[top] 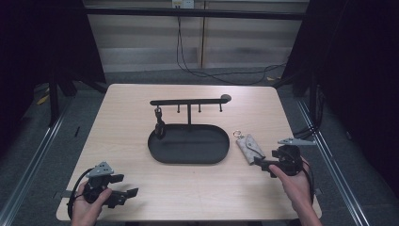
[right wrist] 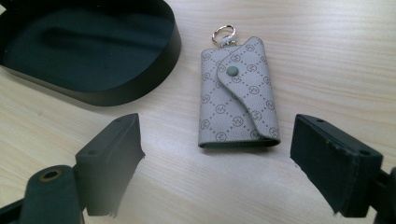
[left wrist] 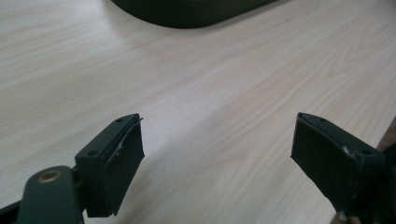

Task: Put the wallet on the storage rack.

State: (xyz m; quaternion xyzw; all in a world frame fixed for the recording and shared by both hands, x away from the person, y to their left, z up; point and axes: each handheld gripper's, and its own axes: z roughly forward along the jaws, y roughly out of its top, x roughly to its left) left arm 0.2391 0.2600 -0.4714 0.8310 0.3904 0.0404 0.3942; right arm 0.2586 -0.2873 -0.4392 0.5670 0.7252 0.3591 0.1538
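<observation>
A grey patterned key pouch (top: 249, 148) with a metal ring lies flat on the table right of the black oval tray (top: 162, 153). Seen from the right gripper view, the pouch (right wrist: 238, 95) lies just ahead of my right gripper (right wrist: 217, 156), whose jaws stand wide apart with nothing between them. From above, my right gripper (top: 264, 165) sits close to the pouch's near end. My left gripper (top: 128, 188) hovers low at the table's near left corner, open and empty. In the left gripper view, its jaws (left wrist: 217, 154) frame bare wood.
The tray (left wrist: 187, 14) carries a black stand with a hook bar (top: 188, 101); a dark item (top: 159, 126) hangs from its left hook. Cables run along the floor beyond the table's far edge. The tray wall (right wrist: 140, 84) lies left of the pouch.
</observation>
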